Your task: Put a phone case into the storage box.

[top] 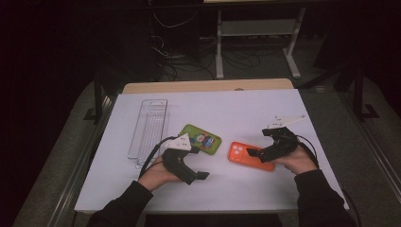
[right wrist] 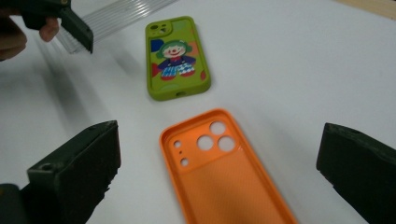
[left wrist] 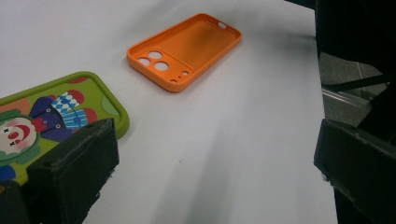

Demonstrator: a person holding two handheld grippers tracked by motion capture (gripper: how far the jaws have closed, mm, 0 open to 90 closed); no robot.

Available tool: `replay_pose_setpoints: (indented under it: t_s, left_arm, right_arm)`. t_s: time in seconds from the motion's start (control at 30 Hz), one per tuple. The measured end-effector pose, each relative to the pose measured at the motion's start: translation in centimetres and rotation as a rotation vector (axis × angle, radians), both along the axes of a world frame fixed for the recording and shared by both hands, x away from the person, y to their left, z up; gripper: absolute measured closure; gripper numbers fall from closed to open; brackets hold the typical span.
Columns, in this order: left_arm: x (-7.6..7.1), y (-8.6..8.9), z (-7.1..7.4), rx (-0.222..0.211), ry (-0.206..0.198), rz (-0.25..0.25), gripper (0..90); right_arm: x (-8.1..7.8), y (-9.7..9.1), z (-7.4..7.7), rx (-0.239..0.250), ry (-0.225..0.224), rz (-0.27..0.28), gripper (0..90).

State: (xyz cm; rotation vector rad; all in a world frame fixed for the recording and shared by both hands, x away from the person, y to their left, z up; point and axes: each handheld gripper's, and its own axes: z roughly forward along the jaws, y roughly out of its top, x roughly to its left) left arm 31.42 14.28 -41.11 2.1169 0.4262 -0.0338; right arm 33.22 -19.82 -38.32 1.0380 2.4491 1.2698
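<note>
High view: my left gripper (top: pixel 201 175) hovers over the white table (top: pixel 236 104), just below the green case (top: pixel 200 139). My right gripper (top: pixel 253 152) is over the orange case (top: pixel 240 153), near the table's right side. A clear tray (top: pixel 148 126) lies to the left of the green case.

Left gripper view: my jaws are wide apart, nothing btw them. Green case (left wrist: pixel 51 116) with clown pic is by my left jaw; orange case (left wrist: pixel 184 49) lies farther off, inner side up.

Right gripper view: jaws spread wide, not touching anything; orange case (right wrist: pixel 224 170) lies btw them on the table, hollow side up. Green case (right wrist: pixel 176 58) is beyond it, apart.
</note>
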Motion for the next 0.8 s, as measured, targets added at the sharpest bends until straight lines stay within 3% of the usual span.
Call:
replay_pose_setpoints:
  t_s: [0.07, 0.37, 0.8]
  left_arm:
    - [0.0, 0.0, 0.0, 0.003, -0.003, -0.001, 0.0]
    - [0.1, 0.1, -0.1, -0.003, -0.003, -0.003, 0.0]
    - [0.1, 0.0, -0.2, 0.006, -0.014, -0.015, 0.0]
  right_arm:
    - [1.0, 0.0, 0.4, 0.008, -0.006, 0.004, 0.0]
    - [2.6, 0.3, 0.5, 0.019, -0.004, 0.013, 0.0]
    - [3.1, 0.1, 0.5, -0.046, -0.002, 0.098, 0.0]
